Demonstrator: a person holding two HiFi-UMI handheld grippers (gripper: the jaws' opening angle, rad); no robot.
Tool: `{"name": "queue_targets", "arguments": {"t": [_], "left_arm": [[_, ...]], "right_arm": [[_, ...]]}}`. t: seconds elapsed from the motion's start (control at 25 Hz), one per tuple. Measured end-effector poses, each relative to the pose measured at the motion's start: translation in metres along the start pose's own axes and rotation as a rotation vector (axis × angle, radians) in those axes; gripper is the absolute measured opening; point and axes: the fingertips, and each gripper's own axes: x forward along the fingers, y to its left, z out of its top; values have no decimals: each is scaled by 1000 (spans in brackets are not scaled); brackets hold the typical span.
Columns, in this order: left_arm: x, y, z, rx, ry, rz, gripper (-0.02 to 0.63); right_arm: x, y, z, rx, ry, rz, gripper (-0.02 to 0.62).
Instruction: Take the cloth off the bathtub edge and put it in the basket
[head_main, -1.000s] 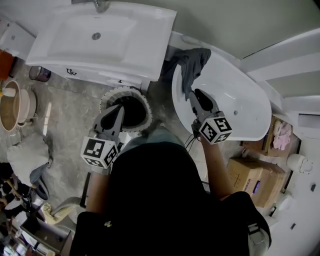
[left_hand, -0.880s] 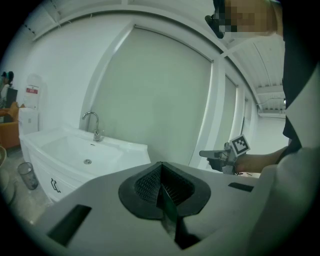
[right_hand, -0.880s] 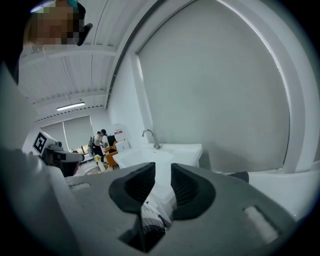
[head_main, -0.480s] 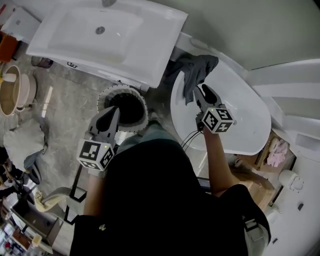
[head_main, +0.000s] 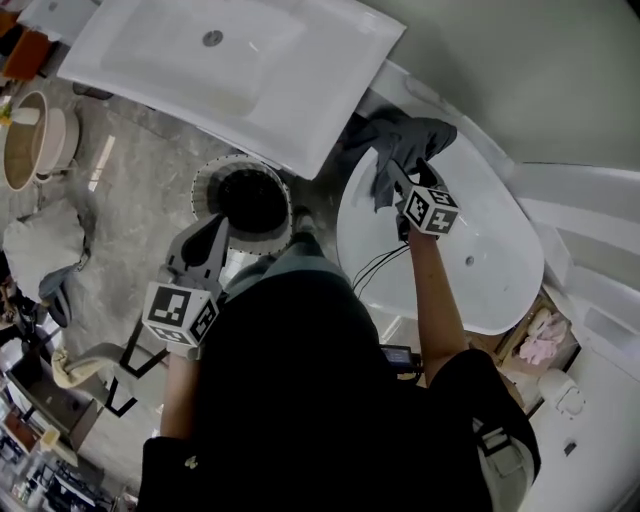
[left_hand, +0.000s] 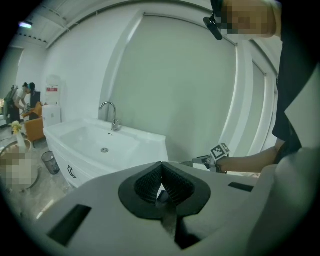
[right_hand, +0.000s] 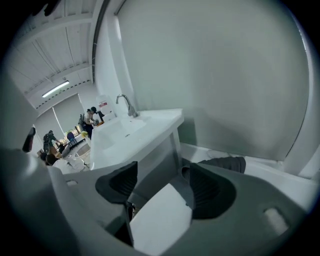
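Note:
A dark grey cloth (head_main: 400, 140) hangs over the near end of the white bathtub's rim (head_main: 350, 215), partly inside the tub. My right gripper (head_main: 408, 172) reaches it from below in the head view. Its jaws have just been opening and stand open, with a fold of the cloth (right_hand: 227, 163) by the right pad and the tub rim between them; the pads press on nothing. The round basket (head_main: 207, 183), dark inside, stands on the floor between vanity and tub. My left gripper (head_main: 220, 228) hovers just beside it, shut and empty (left_hand: 160, 166).
A white vanity with basin (head_main: 240, 60) and faucet (left_hand: 111, 114) stands left of the tub, close to the basket. Round tubs (head_main: 35, 140) sit at the far left. A pink item (head_main: 538, 338) lies at the lower right. People stand far off (left_hand: 22, 97).
My right gripper has travelled along the tub up to the cloth and its jaws have spread. The left gripper has drifted a little down and left, away from the basket's mouth.

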Motion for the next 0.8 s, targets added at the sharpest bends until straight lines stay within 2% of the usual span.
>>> {"name": "queue_targets", "arguments": {"t": [0.24, 0.4, 0.6, 0.8], "left_arm": [[9, 6, -11, -27, 45, 78, 14], [13, 5, -21, -48, 71, 117, 15], [15, 3, -34, -73, 101, 157, 15], [15, 3, -43, -91, 131, 190, 15]], "right_arm": [[68, -43, -24, -16, 104, -30, 401], [104, -69, -45, -15, 171, -46, 425], [134, -96, -66, 27, 222, -86, 463], [160, -112, -81, 118, 243, -107, 482]]}}
